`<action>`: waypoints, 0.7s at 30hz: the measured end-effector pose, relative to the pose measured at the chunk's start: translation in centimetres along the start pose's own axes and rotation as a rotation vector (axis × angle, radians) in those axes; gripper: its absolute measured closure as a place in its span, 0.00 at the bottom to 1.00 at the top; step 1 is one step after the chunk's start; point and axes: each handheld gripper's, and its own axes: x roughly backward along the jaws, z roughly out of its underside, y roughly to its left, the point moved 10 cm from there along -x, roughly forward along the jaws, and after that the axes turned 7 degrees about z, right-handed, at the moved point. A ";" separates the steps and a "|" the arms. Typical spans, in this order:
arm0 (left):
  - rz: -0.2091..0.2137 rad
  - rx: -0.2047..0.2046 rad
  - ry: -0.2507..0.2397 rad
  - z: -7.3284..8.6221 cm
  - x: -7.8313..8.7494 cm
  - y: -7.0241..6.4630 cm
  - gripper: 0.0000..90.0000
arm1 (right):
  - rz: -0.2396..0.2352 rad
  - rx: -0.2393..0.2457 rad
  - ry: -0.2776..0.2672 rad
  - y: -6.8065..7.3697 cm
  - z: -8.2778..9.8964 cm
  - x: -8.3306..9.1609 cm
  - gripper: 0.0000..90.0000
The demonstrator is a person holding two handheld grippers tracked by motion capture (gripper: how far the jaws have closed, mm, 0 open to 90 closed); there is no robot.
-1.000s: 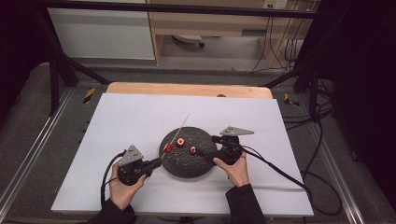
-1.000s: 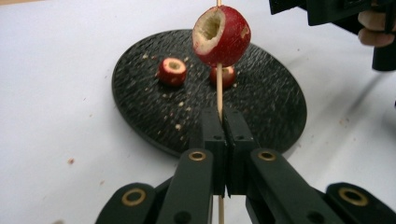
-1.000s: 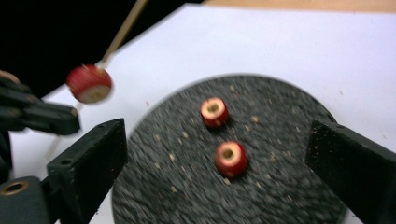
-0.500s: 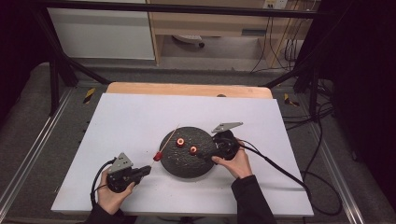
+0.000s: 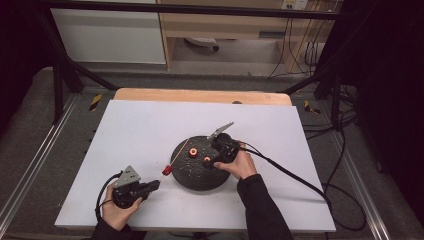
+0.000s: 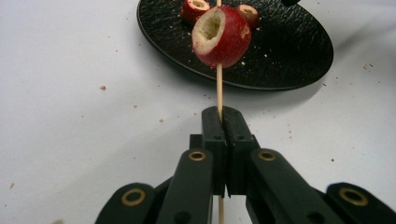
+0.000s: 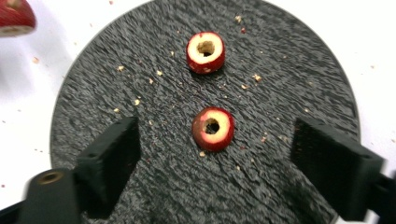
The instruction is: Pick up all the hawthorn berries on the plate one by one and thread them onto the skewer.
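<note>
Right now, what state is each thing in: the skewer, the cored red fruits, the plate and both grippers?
Left gripper: shut on the skewer.
Skewer: held, one fruit threaded on it.
Skewered fruit: cored, on the stick, off the plate.
Near fruit: cored, loose on the plate, between the open jaws.
Far fruit: cored, loose.
Plate: flat, crumb-strewn.
Right gripper: open, jaws just closing.

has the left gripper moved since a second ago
Yes. In the high view the left gripper, shut on the skewer, has drawn back from the black plate toward the table's near left corner, taking a red fruit piece off the plate.
</note>
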 end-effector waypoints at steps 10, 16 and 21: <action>0.006 0.002 0.007 0.1 0.0 0.0 0.99 | -0.013 0.035 0.109 -0.1 -0.3 -2.0 0.44; 0.010 0.007 0.006 0.1 -0.1 0.0 0.99 | -0.026 0.028 0.138 -0.4 -0.1 -2.5 0.52; 0.011 0.009 0.006 0.1 -0.1 0.0 0.99 | -0.049 0.016 0.157 -0.3 0.0 -2.8 0.57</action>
